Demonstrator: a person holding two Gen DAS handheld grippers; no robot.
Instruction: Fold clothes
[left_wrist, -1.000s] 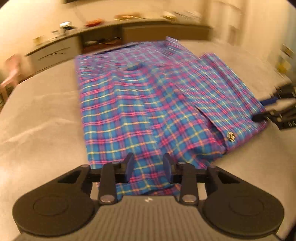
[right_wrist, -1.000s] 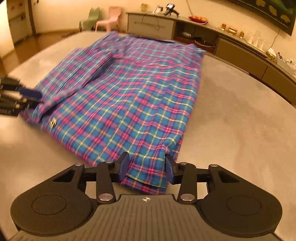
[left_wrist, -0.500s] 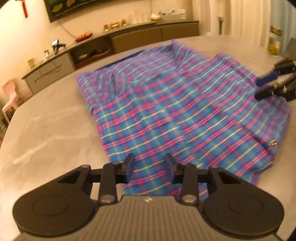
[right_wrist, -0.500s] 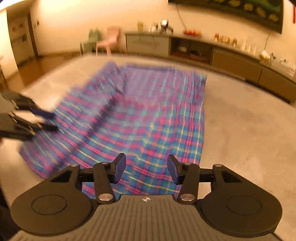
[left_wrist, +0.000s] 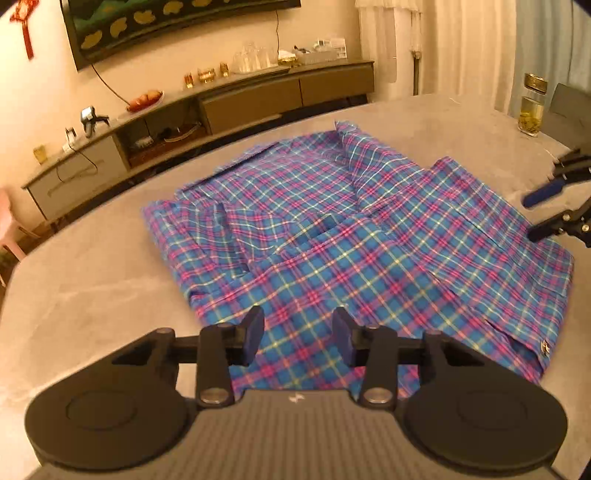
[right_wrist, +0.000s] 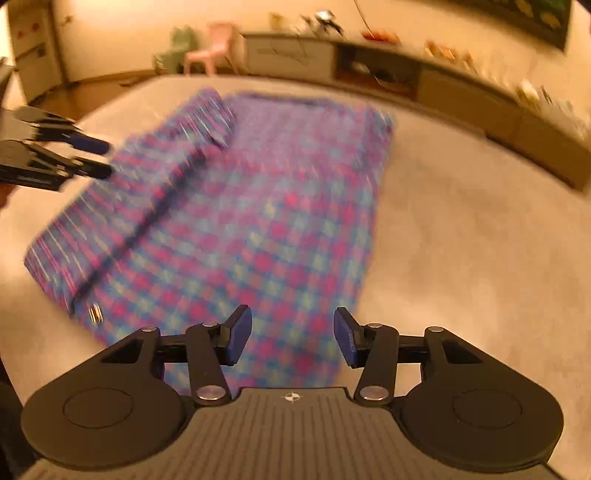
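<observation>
Your left gripper (left_wrist: 298, 335) stands with its jaws wide and nothing between them, raised over the near hem of the plaid shirt (left_wrist: 332, 236). A second ago both grippers sat low with that hem between their blue pads; half a second ago they had already let go and begun to lift. Your right gripper (right_wrist: 292, 339) is likewise spread wide and empty, and its view is smeared by motion, so it is moving as this is taken.

The shirt lies flat on the grey table (left_wrist: 92, 266), a sleeve folded in over the body, its cuff and metal button (left_wrist: 544, 347) at the near right corner. The cloth has gone from bunched and dragged to spread and settled. Judged from this, a straightening pull or one fold has just been released; the garment is narrowed lengthwise but still long, so a crosswise fold seems left to make.

No brand or label shows on the shirt. The only marks are a small emblem on each gripper body, too small to read. A red hanging ornament (left_wrist: 23, 26) and a dark wall picture (left_wrist: 177, 22) carry no readable writing.
</observation>
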